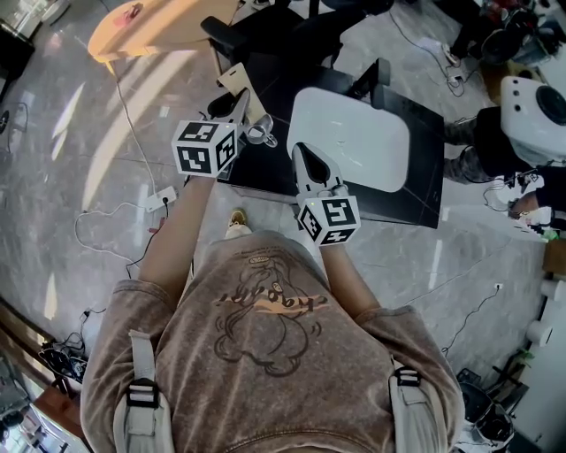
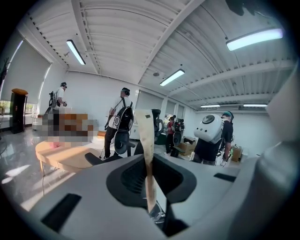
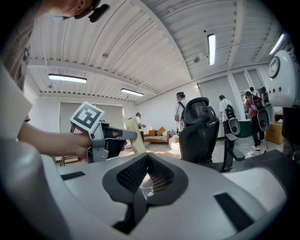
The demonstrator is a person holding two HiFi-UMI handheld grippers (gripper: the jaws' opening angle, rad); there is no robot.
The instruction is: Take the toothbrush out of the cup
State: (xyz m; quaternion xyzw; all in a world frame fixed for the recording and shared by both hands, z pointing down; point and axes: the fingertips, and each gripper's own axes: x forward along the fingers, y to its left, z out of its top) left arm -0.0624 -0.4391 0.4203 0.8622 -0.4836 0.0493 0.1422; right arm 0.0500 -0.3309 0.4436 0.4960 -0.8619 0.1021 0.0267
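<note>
My left gripper [image 1: 240, 99] is shut on a beige toothbrush [image 1: 234, 78], raised over the left edge of the black table [image 1: 424, 177]. In the left gripper view the toothbrush [image 2: 144, 136] stands upright between the closed jaws of that gripper [image 2: 149, 161]. A small clear cup [image 1: 262, 133] sits just below and right of it. My right gripper [image 1: 301, 152] points at the cup from the near side. In the right gripper view a clear piece of the cup [image 3: 148, 186] is pinched between the closed jaws of that gripper [image 3: 147, 157]. The toothbrush [image 3: 135, 140] shows beyond, clear of the cup.
A white rounded tray [image 1: 354, 133] lies on the black table. Black office chairs [image 1: 265, 31] stand behind it, and a round wooden table [image 1: 150, 26] at the far left. Cables [image 1: 124, 212] trail over the glossy floor. Several people stand around the room.
</note>
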